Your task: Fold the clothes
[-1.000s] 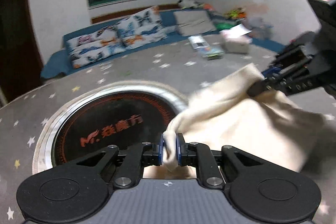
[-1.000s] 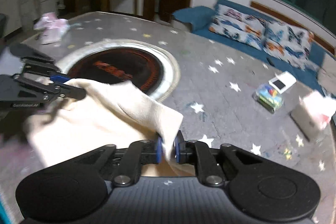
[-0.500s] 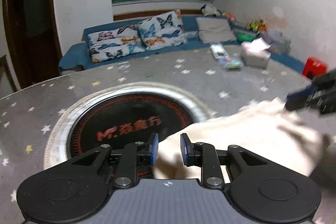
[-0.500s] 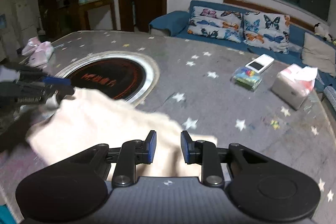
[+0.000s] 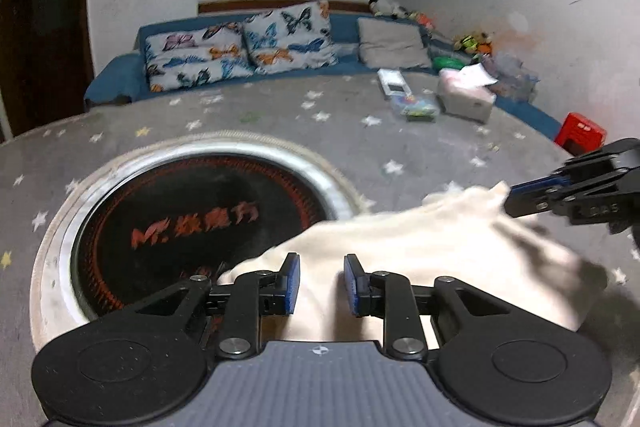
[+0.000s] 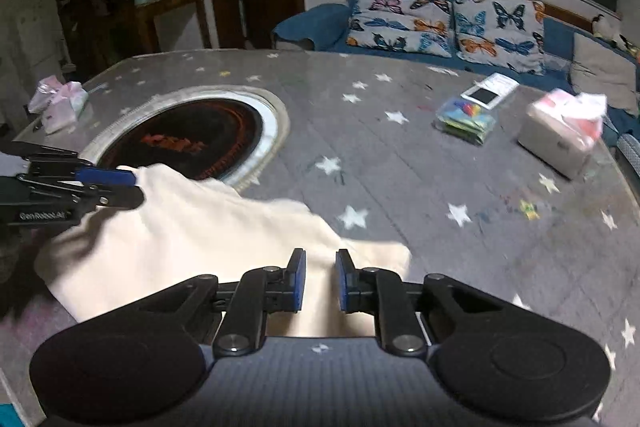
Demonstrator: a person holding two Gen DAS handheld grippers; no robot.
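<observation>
One cream garment [image 5: 420, 259] is seen lying on the star-patterned tabletop [image 6: 420, 163], bunched into a soft heap, with one edge draped over the rim of the round inset burner [image 5: 180, 223]. Whether it is folded or merely gathered cannot be told; motion blur softens its outline. Two tools are counted. The left tool [image 5: 319, 285] is held just above the near part of the cloth with its blue pads parted and nothing pinched between them. The right tool [image 6: 321, 280] is likewise spread over the opposite edge, with nothing gripped.

For a clean fold, it is judged that two matching corners or edges should be pinched well inside the pads, the cloth kept taut between the tools, and the layers laid flat with edges aligned, clear of the burner rim.

Further out, one tissue box [image 6: 560, 143], one colourful packet [image 6: 466, 121], one white card [image 6: 490, 91] and two butterfly cushions [image 6: 448, 23] are counted.
</observation>
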